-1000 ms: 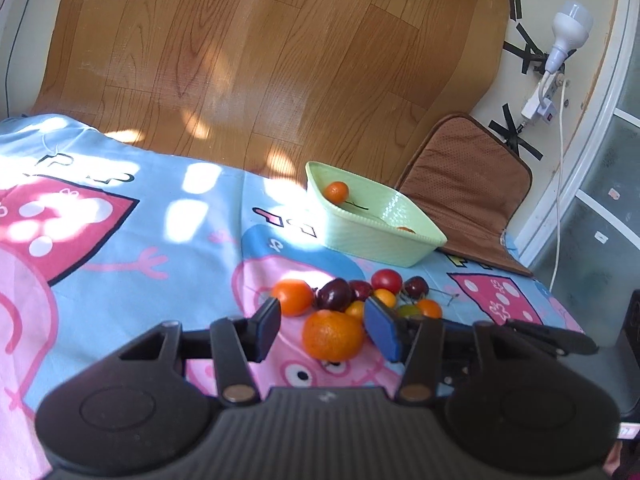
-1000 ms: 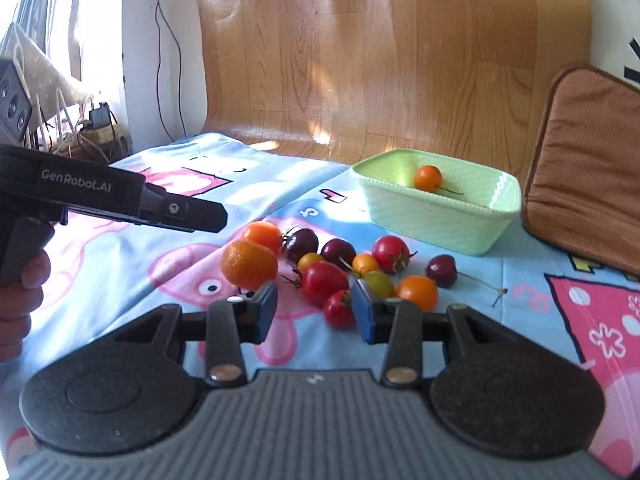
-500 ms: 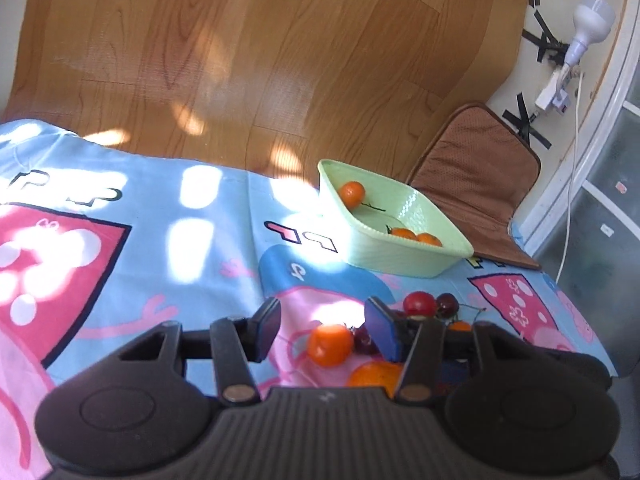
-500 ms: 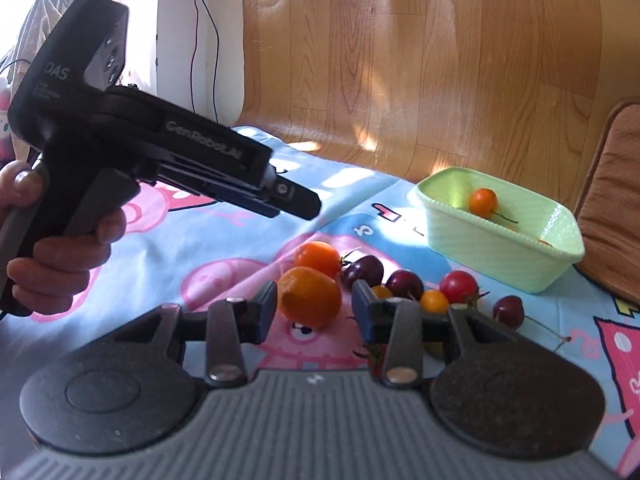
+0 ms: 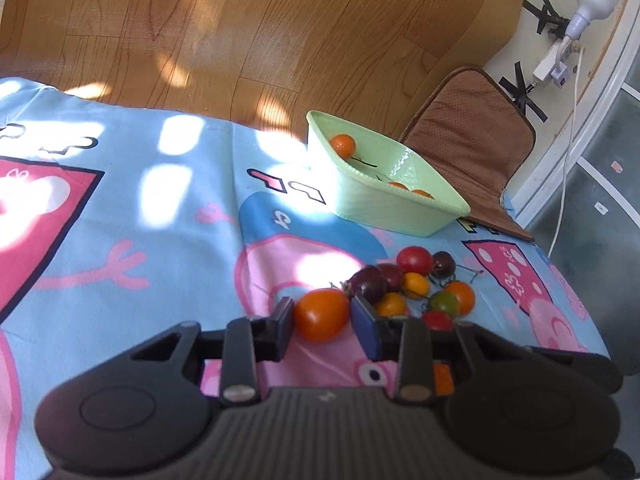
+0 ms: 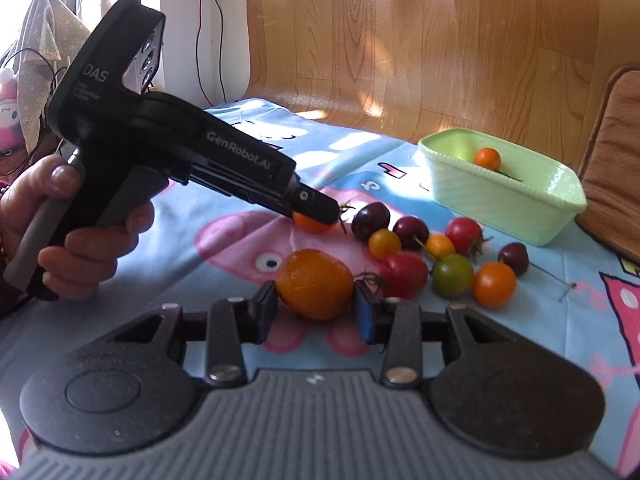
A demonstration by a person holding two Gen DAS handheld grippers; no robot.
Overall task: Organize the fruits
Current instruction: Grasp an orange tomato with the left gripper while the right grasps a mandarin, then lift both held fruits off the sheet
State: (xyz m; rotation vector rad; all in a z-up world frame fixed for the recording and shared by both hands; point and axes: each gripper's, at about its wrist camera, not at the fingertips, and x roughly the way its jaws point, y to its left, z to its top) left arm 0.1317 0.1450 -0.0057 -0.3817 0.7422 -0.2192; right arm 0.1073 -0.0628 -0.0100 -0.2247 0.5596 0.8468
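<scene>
green plastic basket (image 5: pixel 372 200) as landmark, lying on cartoon blanket (image 5: pixel 140 240), with small orange fruit (image 5: pixel 343 145) inside at far corner and two more at near wall. in front of basket, apart from it, pile of cherry tomatoes (image 6: pixel 440 252), red, dark, yellow, green, orange. at pile's edge far from basket, left gripper (image 5: pixel 322 320) with pads on both sides of orange tomato (image 5: pixel 321 314), seemingly touching it, tomato on blanket. nearer to camera than pile, right gripper (image 6: pixel 316 306) with mandarin (image 6: pixel 315 283) between pads, close on both sides; cannot tell if really squeezed. brown cushion (image 5: pixel 472 132) just behind basket.
</scene>
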